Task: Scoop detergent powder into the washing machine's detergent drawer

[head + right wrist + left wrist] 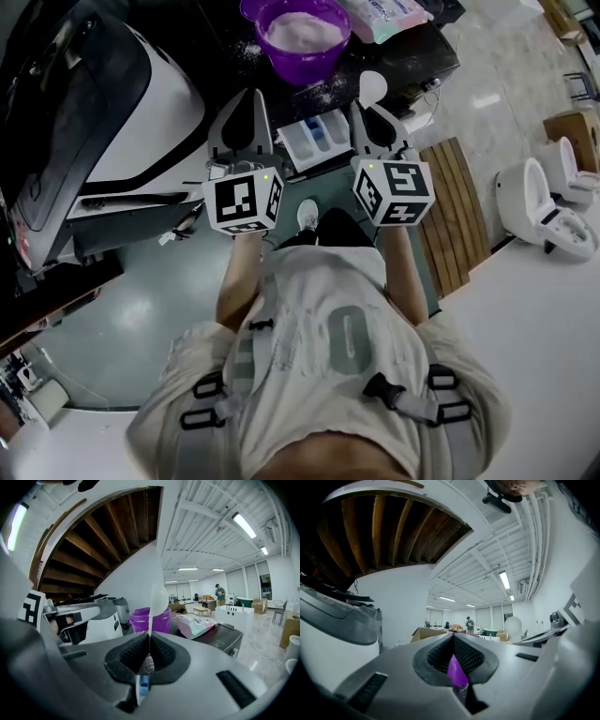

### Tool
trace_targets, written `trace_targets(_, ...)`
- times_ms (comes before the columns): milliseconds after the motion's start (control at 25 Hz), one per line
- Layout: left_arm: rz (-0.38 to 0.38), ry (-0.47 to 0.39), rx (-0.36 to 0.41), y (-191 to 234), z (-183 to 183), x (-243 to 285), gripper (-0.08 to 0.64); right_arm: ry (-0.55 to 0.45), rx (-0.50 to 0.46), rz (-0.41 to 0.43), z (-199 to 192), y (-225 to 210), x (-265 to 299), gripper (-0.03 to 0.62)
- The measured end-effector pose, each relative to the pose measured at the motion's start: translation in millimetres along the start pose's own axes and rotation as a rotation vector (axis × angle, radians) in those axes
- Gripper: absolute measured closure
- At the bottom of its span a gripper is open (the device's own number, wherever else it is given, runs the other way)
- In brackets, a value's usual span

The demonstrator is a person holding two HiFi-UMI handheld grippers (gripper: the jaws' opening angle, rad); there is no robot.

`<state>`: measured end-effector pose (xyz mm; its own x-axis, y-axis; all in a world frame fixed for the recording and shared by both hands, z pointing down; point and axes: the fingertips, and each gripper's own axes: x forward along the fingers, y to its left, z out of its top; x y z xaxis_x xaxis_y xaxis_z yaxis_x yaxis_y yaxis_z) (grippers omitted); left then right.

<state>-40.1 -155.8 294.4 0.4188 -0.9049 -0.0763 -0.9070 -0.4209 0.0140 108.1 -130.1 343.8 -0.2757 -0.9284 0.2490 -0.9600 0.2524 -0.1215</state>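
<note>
A wooden slatted board (pixel 457 211) lies on the floor. A white toilet (pixel 553 216) stands just right of the board. Pale glossy tiles (pixel 497 84) stretch past the board's far end, and a grey-green floor (pixel 131 309) spreads to its left. Overhead, a white ribbed ceiling (pixel 211 531) carries long strip lights (pixel 243 524) beside dark wooden joists (pixel 93 541). Distant windows (pixel 262 585) line the far wall.
</note>
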Motion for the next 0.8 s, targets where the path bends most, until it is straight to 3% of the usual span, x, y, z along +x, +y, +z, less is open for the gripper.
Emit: trace_targets(800,0.064,0.031,-0.002,18.0,-12.1,43.3,0.54,0.072,0.06,0.091,2.7,-9.6,52.3,0.589)
